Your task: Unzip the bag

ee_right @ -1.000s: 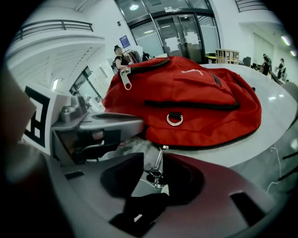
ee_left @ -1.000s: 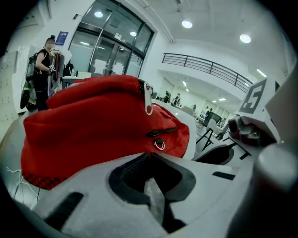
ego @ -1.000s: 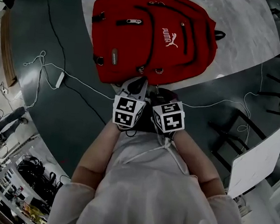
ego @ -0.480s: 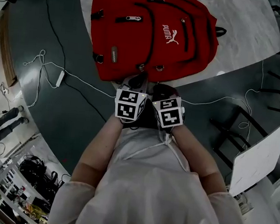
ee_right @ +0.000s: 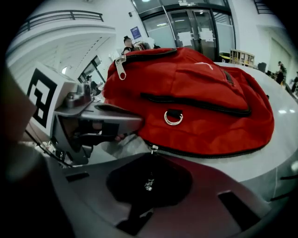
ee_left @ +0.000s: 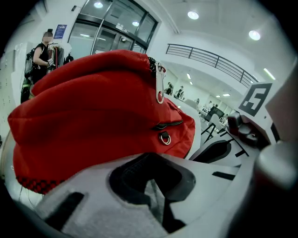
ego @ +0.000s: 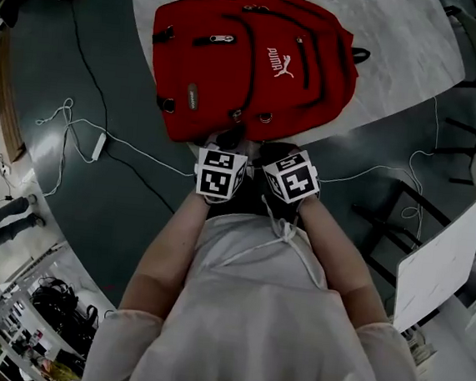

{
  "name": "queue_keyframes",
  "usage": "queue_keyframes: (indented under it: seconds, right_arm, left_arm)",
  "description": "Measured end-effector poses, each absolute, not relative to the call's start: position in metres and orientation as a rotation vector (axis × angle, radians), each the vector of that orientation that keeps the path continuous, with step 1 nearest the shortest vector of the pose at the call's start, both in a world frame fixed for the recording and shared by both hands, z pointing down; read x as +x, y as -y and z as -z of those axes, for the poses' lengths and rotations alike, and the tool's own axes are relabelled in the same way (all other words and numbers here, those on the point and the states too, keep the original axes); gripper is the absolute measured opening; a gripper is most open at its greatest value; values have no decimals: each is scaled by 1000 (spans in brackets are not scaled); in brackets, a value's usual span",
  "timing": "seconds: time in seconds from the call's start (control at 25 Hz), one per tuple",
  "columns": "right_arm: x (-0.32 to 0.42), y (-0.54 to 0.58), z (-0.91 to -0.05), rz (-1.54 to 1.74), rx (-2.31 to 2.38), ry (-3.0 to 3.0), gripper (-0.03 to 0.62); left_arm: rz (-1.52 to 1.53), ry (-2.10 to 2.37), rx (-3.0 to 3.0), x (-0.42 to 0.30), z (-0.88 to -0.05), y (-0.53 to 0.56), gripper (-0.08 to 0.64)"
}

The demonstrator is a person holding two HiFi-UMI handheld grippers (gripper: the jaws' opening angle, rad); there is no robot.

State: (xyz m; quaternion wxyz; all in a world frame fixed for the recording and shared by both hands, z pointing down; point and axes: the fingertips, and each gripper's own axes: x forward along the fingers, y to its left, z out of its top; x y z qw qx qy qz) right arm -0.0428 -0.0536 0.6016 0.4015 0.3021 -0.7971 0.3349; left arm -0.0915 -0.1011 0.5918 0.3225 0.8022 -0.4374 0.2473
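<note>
Red backpack flat on the pale table, upper middle of the head view, lower edge turned toward the person and close to the table's near rim. Both grippers side by side at the centre of that frame, right against that lower edge. Left gripper: jaws pressed together, nothing caught between them, sitting just short of the red cloth at the bottom of its own view. Right gripper: jaws also together, with a small metal zipper pull dangling into the hollow between them from the slider of the lowest zip; looks pinched there, though too small and dark to swear by. Higher up in the right gripper view, a steel D-ring on a short tab, and at upper left a second, larger pull standing off the top seam. Judging by the rounded bulge and soft folds: woven cloth, light, not packed hard, likely to bunch and slide on the smooth tabletop rather than resist a tug. Thin, slick pull tab, easy to lose from flat pads; best taken squarely across its flat, close to the slider, and drawn along the line of the teeth, not lifted away. Worth pinning the cloth just behind the slider, or hooking the D-ring tab, with the free left gripper to keep the track taut. Otherwise risks dragging the whole bag off the near rim.
</note>
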Motion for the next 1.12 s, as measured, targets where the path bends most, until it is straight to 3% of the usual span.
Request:
queue_keyframes:
  seconds: [1.12]
  right_arm:
    - [24, 73, -598, -688, 521, 2008, 28]
  left_arm:
    - [-628, 1318, 1985, -99, -592, 101, 21]
